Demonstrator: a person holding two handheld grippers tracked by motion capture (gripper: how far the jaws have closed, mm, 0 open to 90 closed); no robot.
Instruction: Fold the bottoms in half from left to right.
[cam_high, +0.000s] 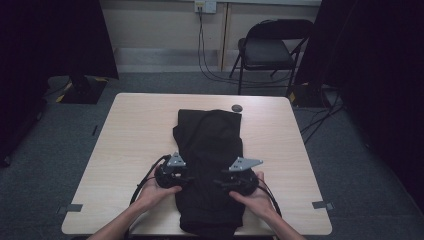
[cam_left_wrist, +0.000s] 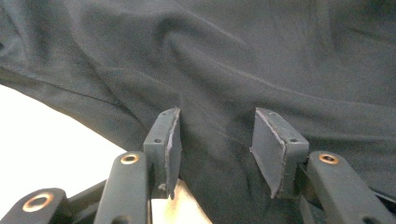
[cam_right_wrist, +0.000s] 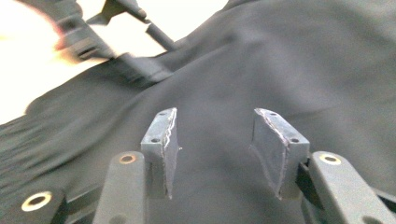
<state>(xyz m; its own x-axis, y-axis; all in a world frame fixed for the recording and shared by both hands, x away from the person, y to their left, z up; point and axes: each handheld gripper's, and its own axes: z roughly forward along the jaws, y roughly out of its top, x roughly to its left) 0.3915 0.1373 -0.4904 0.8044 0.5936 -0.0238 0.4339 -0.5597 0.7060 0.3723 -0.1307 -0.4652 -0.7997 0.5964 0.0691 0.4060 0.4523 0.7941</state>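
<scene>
Your left gripper (cam_left_wrist: 216, 151) has its fingers (cam_left_wrist: 163, 144) spread wide and holding nothing, with the black garment (cam_high: 210, 165) lying on the desk (cam_high: 135, 130) between and ahead of them. Your right gripper (cam_right_wrist: 217, 151) has its fingers likewise wide apart and empty over the same cloth, with the left gripper ahead of them.

Two black handheld grippers, left gripper (cam_high: 172, 176) and right gripper (cam_high: 239, 178), grey three-cornered plate on top of each, black cable trailing near side, dark flat jaws with worn pale pad edges, brass-ringed screws on arms, person's forearms bare, no sleeves
</scene>
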